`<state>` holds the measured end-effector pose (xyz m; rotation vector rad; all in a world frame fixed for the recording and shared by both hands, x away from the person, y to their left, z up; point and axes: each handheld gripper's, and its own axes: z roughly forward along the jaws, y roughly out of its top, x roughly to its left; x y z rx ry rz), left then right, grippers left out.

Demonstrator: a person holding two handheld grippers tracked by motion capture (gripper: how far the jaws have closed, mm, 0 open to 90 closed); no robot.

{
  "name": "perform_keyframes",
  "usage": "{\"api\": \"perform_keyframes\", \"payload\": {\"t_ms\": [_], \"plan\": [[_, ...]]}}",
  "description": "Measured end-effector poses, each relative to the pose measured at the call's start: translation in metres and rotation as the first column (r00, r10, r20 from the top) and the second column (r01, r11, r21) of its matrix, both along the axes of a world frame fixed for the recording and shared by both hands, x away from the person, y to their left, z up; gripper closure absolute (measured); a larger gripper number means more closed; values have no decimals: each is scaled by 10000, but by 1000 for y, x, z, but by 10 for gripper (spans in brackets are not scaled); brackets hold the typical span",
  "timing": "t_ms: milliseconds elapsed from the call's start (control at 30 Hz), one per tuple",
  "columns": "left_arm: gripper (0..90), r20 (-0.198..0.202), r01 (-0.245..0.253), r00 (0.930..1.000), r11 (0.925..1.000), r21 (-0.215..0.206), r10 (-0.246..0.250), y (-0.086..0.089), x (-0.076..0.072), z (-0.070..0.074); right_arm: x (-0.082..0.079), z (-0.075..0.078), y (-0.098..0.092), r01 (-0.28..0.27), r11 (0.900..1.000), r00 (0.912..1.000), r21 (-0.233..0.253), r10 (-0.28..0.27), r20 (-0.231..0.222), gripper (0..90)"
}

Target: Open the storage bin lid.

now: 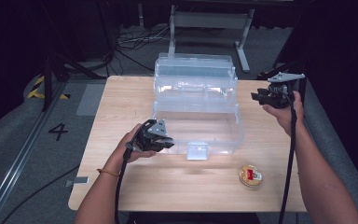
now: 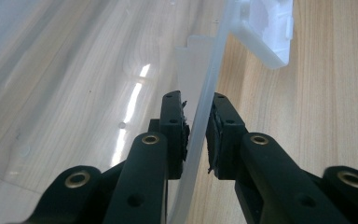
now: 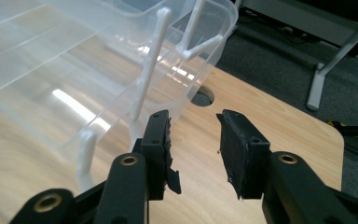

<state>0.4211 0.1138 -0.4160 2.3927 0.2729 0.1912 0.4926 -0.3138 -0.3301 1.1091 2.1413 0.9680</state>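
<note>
1. Both grippers are being worked at a clear plastic box (image 1: 196, 109) that is standing open in the middle of the wooden table (image 1: 121, 186), its tiers folded out toward the far edge

2. By the left gripper (image 2: 196, 135) the thin front rim of the box (image 2: 204, 121) is being straddled, one jaw inside the wall and one outside; the pads are lying close on the plastic and a pinch is judged to be forming, though full contact cannot be confirmed

3. By the right gripper (image 3: 195, 140) nothing is being held; its jaws are being kept apart over bare wood just beside the box's right end, near the white hinge arms (image 3: 149, 70)

4. For this step to go well, the rim is best being gripped squarely and lightly, since thin plastic is likely to flex or slip

5. A small round tin (image 1: 250, 175) is lying near the front right, well apart from the box
</note>
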Motion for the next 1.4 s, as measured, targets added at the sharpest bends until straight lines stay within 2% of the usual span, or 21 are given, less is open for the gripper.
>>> {"api": "perform_keyframes", "payload": {"t_ms": [167, 400, 467, 533, 567, 633, 733, 833, 900, 1000, 1033, 1067, 1133, 1167, 1200, 1233, 1267, 1300, 1333, 1367, 1400], "plan": [[782, -45, -50, 10000, 10000, 49, 50, -1, 0, 0, -14, -7, -3, -233, 9996, 9997, -129, 234, 116, 618], [779, 37, -36, 10000, 9998, 204, 35, -2, -1, 0, -34, -15, -5, -833, 9959, 9961, -363, 821, -322, 533], [780, 50, -15, 10000, 9998, 212, 14, -2, -1, 0, -40, -17, -5, -1010, 9947, 9935, -211, 997, -541, 491], [779, 85, -57, 9999, 9996, 270, 55, -2, -1, 0, -48, -20, -4, -1115, 9930, 9926, -379, 1094, -526, 482], [777, 115, -66, 9999, 9994, 340, 63, -3, -2, 1, -52, -22, -4, -1304, 9911, 9895, -260, 1285, -658, 476], [774, 123, -54, 9999, 9990, 449, 48, -3, -2, 1, -59, -25, -3, -1456, 9882, 9870, -473, 1419, -750, 461], [772, 121, -76, 9999, 9984, 559, 69, -4, -2, 2, -67, -27, -3, -1709, 9843, 9818, -445, 1662, -922, 439], [769, 229, -142, 9997, 9968, 784, 125, -6, -3, 2, -77, -32, 0, -1948, 9777, 9766, -788, 1858, -1087, 398], [761, 292, -147, 9995, 9944, 1044, 117, -8, -4, 3, -86, -36, 1, -2244, 9717, 9668, -736, 2125, -1417, 370], [755, 265, -270, 9994, 9925, 1195, 239, -10, -5, 4, -99, -47, 3, -2719, 9590, 9468, -795, 2518, -2004, 341], [753, 404, -309, 9988, 9923, 1196, 262, -12, -5, 4, -102, -50, 3, -2824, 9564, 9400, -749, 2602, -2207, 337], [751, 398, -313, 9989, 9919, 1230, 265, -13, -6, 4, -108, -57, 4, -3042, 9495, 9283, -764, 2774, -2477, 330], [744, 512, -426, 9981, 9884, 1457, 354, -14, -7, 4, -115, -64, 5, -3126, 9448, 9207, -978, 2761, -2759, 305], [735, 534, -499, 9977, 9873, 1509, 422, -15, -8, 4, -118, -67, 6, -3185, 9432, 9155, -951, 2800, -2890, 303], [709, 534, -499, 9977, 9873, 1509, 422, -15, -8, 4, -118, -67, 6, -3185, 9432, 9155, -951, 2800, -2890, 303], [709, 588, -476, 9975, 9850, 1661, 383, -16, -8, 4, -122, -70, 7, -3257, 9406, 9107, -955, 2850, -2990, 298], [621, 655, -612, 9966, 9810, 1840, 499, -17, -10, 4, -129, -75, 9, -3343, 9377, 9009, -944, 2885, -3241, 286], [621, 728, -742, 9955, 9772, 1989, 607, -18, -11, 5, -129, -75, 9, -3343, 9377, 9009, -944, 2885, -3241, 286], [575, 828, -827, 9943, 9747, 2076, 667, -18, -12, 6, -133, -79, 11, -3406, 9346, 8911, -1028, 2860, -3523, 287], [537, 828, -827, 9943, 9747, 2076, 667, -18, -12, 6, -133, -79, 11, -3406, 9346, 8911, -1028, 2860, -3523, 287], [454, 1311, -1491, 9837, 9662, 2104, 1233, -17, -17, 8, -137, -82, 12, -3530, 9295, 8743, -1071, 2870, -3913, 286]]}}
